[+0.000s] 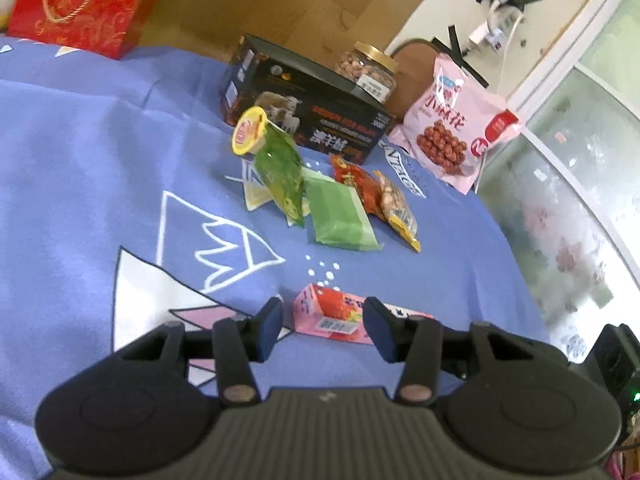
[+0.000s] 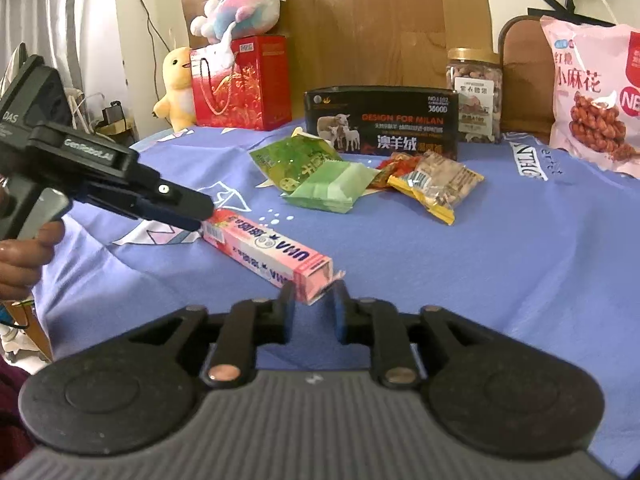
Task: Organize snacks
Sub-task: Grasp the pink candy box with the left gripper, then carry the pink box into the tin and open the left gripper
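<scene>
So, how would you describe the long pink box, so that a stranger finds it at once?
Look at the blue tablecloth and find the black carton at the back, with small snack packets in front of it. Nearer than those packets lies the long pink box, alone between the two grippers. It is the only long, stiff carton; its near flap is torn open.

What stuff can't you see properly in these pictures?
- Nut jar, left wrist view: lower half hidden behind the black box.
- Pink box, right wrist view: far end covered by the left gripper; whether its fingers press it is unclear.
- Pink snack bag, right wrist view: cut off by the right edge.
- Red packet, right wrist view: mostly hidden behind the green packet and the yellow packet.
</scene>
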A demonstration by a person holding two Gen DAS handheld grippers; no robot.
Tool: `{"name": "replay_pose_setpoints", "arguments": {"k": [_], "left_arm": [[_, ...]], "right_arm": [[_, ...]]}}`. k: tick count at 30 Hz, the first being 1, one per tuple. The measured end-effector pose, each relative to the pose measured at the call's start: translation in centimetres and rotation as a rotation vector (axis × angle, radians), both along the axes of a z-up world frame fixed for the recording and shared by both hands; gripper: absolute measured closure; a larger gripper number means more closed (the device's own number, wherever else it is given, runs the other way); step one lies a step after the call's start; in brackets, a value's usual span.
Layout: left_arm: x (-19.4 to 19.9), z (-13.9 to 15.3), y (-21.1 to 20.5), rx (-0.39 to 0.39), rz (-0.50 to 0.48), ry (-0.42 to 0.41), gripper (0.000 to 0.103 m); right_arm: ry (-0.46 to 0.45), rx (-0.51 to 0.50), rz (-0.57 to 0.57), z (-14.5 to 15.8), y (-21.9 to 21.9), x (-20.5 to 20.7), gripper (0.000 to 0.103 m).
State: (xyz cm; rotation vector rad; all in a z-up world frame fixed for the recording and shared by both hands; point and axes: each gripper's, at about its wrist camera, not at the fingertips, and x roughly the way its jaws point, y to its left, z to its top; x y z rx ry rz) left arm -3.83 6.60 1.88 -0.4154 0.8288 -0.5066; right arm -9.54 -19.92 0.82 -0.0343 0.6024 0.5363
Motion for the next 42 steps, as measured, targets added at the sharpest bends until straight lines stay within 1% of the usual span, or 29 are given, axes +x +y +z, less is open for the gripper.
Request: {"name": "replay_pose_setpoints", "arguments": {"k": [2, 5, 7, 9, 10, 13, 15, 20, 22, 25, 28, 30, 33, 37, 39, 42], "left_arm": [[0.2, 0.2, -0.1, 0.000, -0.002, -0.002, 0.058], [0.6, -0.2, -0.9, 0.016, -0.021, 0.004, 0.058], [0.8, -0.8, -1.7, 0.025, -0.046, 0.012, 0.064], [0.5, -0.8, -2.4, 0.059, -0.056, -0.014, 0.065], [0.5, -0.6, -2.5, 0.060, -0.068, -0.014, 0.068], [0.9, 0.4, -2.2, 0.034, -0.073, -0.027, 0.068], [1.2, 1.5, -2.0, 0.029, -0.065, -0.055, 0.068], [2.9, 5.1, -1.9, 0.055, -0.037, -0.161, 0.068], [4.3, 6.6, -1.9, 0.062, -0.029, -0.197, 0.068], [7.0, 8.2, -1.8, 0.073, -0.011, -0.234, 0.068], [10.2, 9.1, -1.9, 0.077, 0.011, -0.254, 0.068], [12.7, 9.3, -2.1, 0.088, 0.033, -0.259, 0.068], [16.5, 8.8, -2.1, 0.086, 0.070, -0.241, 0.068], [20.5, 7.1, -2.2, 0.084, 0.110, -0.198, 0.068], [21.7, 6.2, -2.3, 0.092, 0.117, -0.181, 0.068], [22.9, 5.2, -3.0, 0.125, 0.122, -0.171, 0.066]], "right_arm": [[-0.005, -0.008, 0.006, 0.0, 0.1, 0.1, 0.073], [0.013, -0.008, 0.017, -0.3, 0.5, 0.6, 0.071], [0.018, 0.001, 0.015, -0.6, 0.7, 0.7, 0.070], [0.005, -0.009, -0.003, -0.5, 0.9, 0.9, 0.071], [0.001, -0.015, -0.018, -0.4, 0.9, 1.0, 0.071], [0.007, 0.046, -0.041, 0.3, 0.0, 2.2, 0.071], [-0.017, 0.071, -0.042, 1.0, 0.0, 2.9, 0.071], [-0.145, 0.009, -0.040, 2.8, 1.7, 4.6, 0.071], [-0.179, 0.006, -0.044, 3.6, 1.8, 6.0, 0.072], [-0.230, 0.030, -0.062, 4.8, 1.9, 8.6, 0.072], [-0.287, 0.034, -0.083, 5.8, 2.8, 11.3, 0.072], [-0.300, 0.036, -0.091, 6.2, 3.5, 13.5, 0.072], [-0.298, 0.033, -0.100, 6.2, 4.4, 16.9, 0.072], [-0.266, 0.020, -0.111, 4.8, 5.0, 20.3, 0.071], [-0.248, 0.014, -0.127, 4.0, 5.2, 21.3, 0.071], [-0.224, 0.014, -0.143, 3.1, 5.3, 22.3, 0.068]]}}
